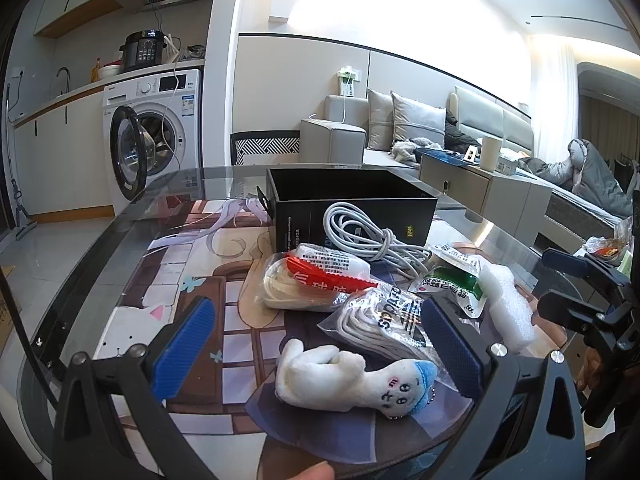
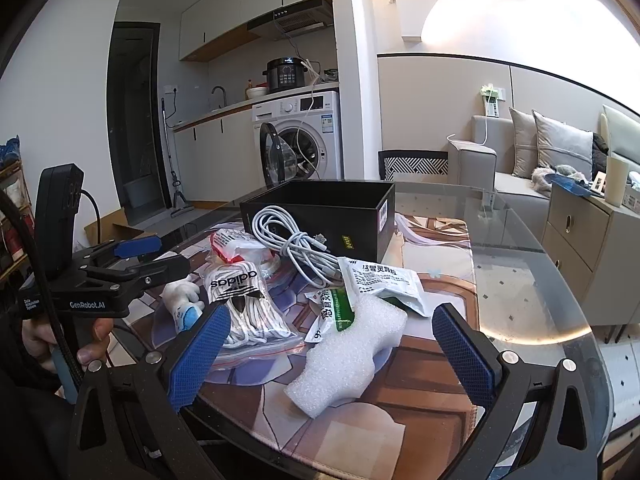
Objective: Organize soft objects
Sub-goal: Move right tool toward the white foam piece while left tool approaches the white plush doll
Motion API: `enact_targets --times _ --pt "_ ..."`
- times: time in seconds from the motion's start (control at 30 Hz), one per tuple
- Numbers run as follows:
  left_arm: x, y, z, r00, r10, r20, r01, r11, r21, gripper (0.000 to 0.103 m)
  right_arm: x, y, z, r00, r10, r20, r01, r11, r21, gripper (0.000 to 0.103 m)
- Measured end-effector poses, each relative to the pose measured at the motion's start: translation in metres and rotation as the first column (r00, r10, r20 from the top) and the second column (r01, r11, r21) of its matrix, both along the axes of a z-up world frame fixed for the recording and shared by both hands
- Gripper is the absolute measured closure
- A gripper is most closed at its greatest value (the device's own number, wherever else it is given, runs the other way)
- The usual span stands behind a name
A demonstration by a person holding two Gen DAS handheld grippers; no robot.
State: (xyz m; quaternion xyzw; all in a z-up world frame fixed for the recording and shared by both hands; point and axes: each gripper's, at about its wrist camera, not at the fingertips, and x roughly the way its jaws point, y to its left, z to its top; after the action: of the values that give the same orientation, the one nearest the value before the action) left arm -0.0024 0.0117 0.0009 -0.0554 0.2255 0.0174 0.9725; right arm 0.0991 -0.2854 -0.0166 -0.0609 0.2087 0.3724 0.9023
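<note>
Left wrist: plush toy (image 1: 352,380) lies between spread left tongs (image 1: 320,344).

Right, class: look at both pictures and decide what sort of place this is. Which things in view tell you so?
Most likely a small studio flat. A washing machine sits under a kitchen counter with a sink tap, a sofa with cushions stands close by, and a bed with a rumpled duvet shares the same room.

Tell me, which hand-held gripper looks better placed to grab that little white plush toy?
Left. The left hand-held gripper is open with the plush toy lying between its fingers; the right hand-held gripper frames the foam piece instead.
</note>
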Motion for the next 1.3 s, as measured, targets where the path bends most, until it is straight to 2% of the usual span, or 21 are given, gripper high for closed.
enact_targets --times 0.2,0.73,1.03,1.3 --pt "0.000 -0.003 0.000 1.000 -0.003 0.004 0.002 1.000 0.024 0.000 0.002 0.001 -0.003 1.000 0.000 -0.011 0.000 1.000 -0.008 0.000" --pt "-0.001 0.003 0.001 0.999 0.002 0.042 -0.003 1.000 0.030 0.000 0.010 0.006 -0.011 0.998 -0.050 -0.041 0.049 0.998 -0.047 0.000" --pt "-0.001 -0.005 -0.001 0.997 -0.071 -0.011 0.071 0.997 0.040 0.000 0.015 0.009 -0.015 0.994 -0.076 -0.083 0.070 0.995 -0.071 0.000" --pt "-0.004 -0.009 -0.002 0.993 -0.119 -0.022 0.120 0.992 0.047 0.000 0.019 0.013 -0.020 0.991 -0.103 -0.086 0.094 0.990 -0.109 0.000"
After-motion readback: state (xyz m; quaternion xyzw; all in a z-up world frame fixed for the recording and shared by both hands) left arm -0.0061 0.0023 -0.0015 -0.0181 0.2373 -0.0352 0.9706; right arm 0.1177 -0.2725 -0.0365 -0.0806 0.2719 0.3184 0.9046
